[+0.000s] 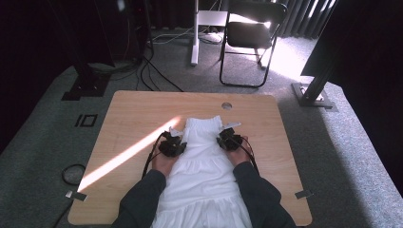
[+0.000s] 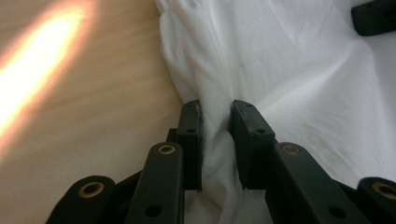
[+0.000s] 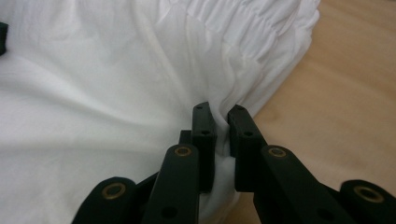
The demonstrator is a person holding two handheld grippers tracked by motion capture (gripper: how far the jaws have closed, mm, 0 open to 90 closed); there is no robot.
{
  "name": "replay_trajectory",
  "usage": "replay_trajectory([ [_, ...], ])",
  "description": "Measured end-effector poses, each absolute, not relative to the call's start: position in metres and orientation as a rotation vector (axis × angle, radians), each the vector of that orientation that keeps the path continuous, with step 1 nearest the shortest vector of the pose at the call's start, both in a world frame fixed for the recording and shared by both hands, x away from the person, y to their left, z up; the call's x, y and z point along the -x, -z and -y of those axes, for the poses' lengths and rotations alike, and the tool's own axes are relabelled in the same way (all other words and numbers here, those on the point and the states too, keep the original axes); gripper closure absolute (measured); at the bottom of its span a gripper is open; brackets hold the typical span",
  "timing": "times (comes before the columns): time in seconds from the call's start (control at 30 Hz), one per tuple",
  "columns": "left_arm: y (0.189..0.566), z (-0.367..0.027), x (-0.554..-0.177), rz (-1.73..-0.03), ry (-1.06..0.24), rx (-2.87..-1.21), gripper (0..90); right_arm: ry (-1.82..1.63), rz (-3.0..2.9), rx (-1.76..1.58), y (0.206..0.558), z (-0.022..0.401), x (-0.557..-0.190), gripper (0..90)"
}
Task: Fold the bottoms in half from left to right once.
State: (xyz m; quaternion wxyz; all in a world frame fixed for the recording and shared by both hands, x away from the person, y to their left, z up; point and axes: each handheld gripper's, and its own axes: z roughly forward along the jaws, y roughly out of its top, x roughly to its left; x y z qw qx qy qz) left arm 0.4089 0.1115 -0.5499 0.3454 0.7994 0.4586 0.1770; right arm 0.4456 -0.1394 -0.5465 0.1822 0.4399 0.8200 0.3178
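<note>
Tabletop [image 1: 133, 114]: both grippers [image 2: 215, 119] [image 3: 218, 122] pinching white dress [image 1: 202, 161]

Both forearms come in from below in dark sleeves, roughly parallel, hands forward and level with each other. Left gripper [image 1: 172, 145] sits in the left hand [image 1: 164, 161], jaws pointing ahead and slightly inward. Jaws nearly together, pinching a fold of white cloth [image 2: 280, 70] between the pads. Right gripper [image 1: 229, 139] in the right hand [image 1: 239, 154] mirrors it, angled slightly inward. Its jaws stand closer still, also clamped on a cloth fold at the edge. Both grippers low, near the surface, wrists about straight. Cables trail back along each forearm. The two grippers stand well apart, cloth between them.
</note>
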Motion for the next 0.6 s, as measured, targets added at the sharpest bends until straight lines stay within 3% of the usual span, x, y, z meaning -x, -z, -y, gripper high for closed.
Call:
replay_trajectory([
  [0.37, 0.55, -0.117, -0.36, -1.131, -0.394, -2.116, 73.2, -0.982, -2.348, -1.244, 0.55, 0.144, -0.407, 82.6],
  [0.47, 0.545, -0.118, -0.365, -1.138, -0.4, -2.147, 57.9, -0.99, -2.342, -1.246, 0.55, 0.144, -0.407, 82.7],
  [0.6, 0.529, -0.123, -0.38, -1.137, -0.456, -2.046, 44.9, -0.991, -2.342, -1.242, 0.551, 0.144, -0.406, 82.8],
])
